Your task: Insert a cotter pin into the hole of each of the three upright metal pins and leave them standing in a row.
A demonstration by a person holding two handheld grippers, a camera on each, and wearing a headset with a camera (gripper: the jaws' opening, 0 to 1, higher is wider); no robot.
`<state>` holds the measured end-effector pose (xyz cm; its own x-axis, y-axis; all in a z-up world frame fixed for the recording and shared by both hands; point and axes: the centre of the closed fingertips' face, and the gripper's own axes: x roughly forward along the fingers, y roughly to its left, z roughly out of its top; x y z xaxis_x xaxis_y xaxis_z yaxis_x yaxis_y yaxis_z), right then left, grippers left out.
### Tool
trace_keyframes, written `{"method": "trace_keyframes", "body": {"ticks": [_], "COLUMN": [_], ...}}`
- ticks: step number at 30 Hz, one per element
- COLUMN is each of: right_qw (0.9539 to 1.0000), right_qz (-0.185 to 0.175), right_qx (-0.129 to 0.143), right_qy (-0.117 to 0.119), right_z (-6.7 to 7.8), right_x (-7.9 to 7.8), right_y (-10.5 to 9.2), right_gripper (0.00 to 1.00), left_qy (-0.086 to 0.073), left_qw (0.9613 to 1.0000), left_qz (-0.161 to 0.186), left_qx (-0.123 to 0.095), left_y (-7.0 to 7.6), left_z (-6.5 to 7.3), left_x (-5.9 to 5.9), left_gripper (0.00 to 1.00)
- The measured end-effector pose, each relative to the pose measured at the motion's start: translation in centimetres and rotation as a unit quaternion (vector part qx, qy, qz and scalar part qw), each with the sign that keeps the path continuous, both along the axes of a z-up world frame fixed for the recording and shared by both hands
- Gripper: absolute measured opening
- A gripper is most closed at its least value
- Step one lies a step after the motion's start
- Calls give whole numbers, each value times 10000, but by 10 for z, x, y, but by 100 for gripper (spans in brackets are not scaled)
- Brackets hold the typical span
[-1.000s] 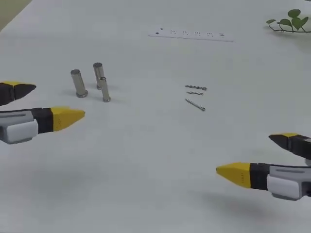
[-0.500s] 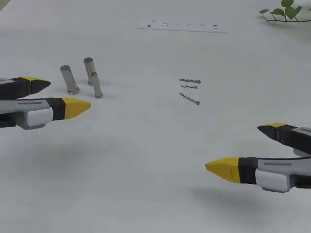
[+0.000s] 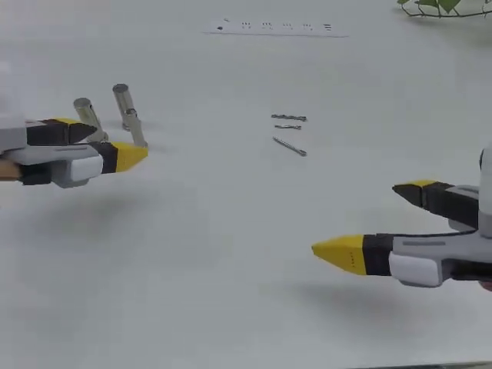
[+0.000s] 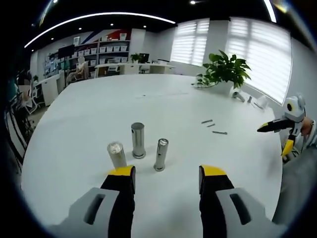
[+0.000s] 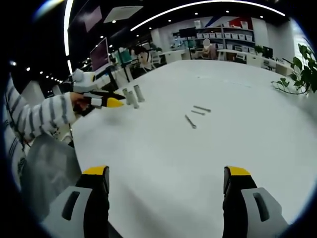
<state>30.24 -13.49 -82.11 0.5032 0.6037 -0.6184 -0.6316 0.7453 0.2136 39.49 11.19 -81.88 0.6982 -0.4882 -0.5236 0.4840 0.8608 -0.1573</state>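
Three upright metal pins (image 3: pixel 121 101) stand close together on the white table at the left; in the left gripper view the pins (image 4: pixel 137 140) rise just beyond my jaws. My left gripper (image 3: pixel 115 143) is open, its tips right beside the nearest pins, touching nothing that I can see. Three cotter pins (image 3: pixel 288 127) lie flat mid-table, apart from the metal pins; I also see these cotter pins (image 5: pixel 196 113) ahead in the right gripper view. My right gripper (image 3: pixel 355 220) hovers open and empty at the front right, well short of them.
A white power strip (image 3: pixel 277 29) lies at the table's far side. A potted plant (image 4: pixel 223 69) stands near the far right edge. A person's striped sleeve (image 5: pixel 44 119) holds the left gripper (image 5: pixel 106 102). The table's edge (image 5: pixel 74 148) runs close to my right gripper.
My left gripper has moved right and forward, up to the metal pins. My right gripper has drifted slightly left. The head view has tilted, so everything sits higher in the picture.
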Motion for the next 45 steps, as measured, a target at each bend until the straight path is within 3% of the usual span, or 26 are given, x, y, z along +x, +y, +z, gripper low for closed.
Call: {"method": "trace_keyframes", "body": {"ticks": [3, 7, 11, 20, 26, 30, 32, 41, 43, 45], "right_qw": [10000, 10000, 9999, 9998, 9998, 9998, 9998, 9998, 9998, 9998], "right_qz": [-16, -84, -131, -167, -157, -154, -158, -154, -139, -124], "right_qx": [18, 14, 32, 20, 57, 56, 61, 48, 49, 54], "right_qy": [18, 30, 45, 76, 98, 93, 98, 108, 115, 116], "right_z": [-1, -2, -2, -5, -7, -7, -7, -7, -7, -7], "right_x": [0, 0, 0, 0, -2, -2, -1, -1, -2, -2], "right_y": [-2, -6, -8, -12, -11, -12, -13, -15, -14, -13], "right_gripper": [97, 97, 97, 96, 96, 96, 95, 95, 95, 95], "left_qy": [128, 124, 199, 278, 27, -60, -85, -248, -200, -255], "left_qw": [9998, 9999, 9997, 9992, 9993, 9990, 9982, 9978, 9983, 9979], "left_qz": [-31, -80, 92, 270, 366, 445, 592, 579, 544, 592], "left_qx": [-144, -26, -142, -94, 29, -10, 33, 215, 91, -90], "left_y": [0, 0, 1, 2, 2, 2, 6, 6, 2, -1], "left_z": [-10, -19, -25, -39, -37, -36, -38, -39, -40, -38], "left_x": [6, 12, 21, 29, 38, 43, 46, 47, 47, 48], "left_gripper": [46, 44, 43, 37, 34, 30, 29, 18, 16, 15]}}
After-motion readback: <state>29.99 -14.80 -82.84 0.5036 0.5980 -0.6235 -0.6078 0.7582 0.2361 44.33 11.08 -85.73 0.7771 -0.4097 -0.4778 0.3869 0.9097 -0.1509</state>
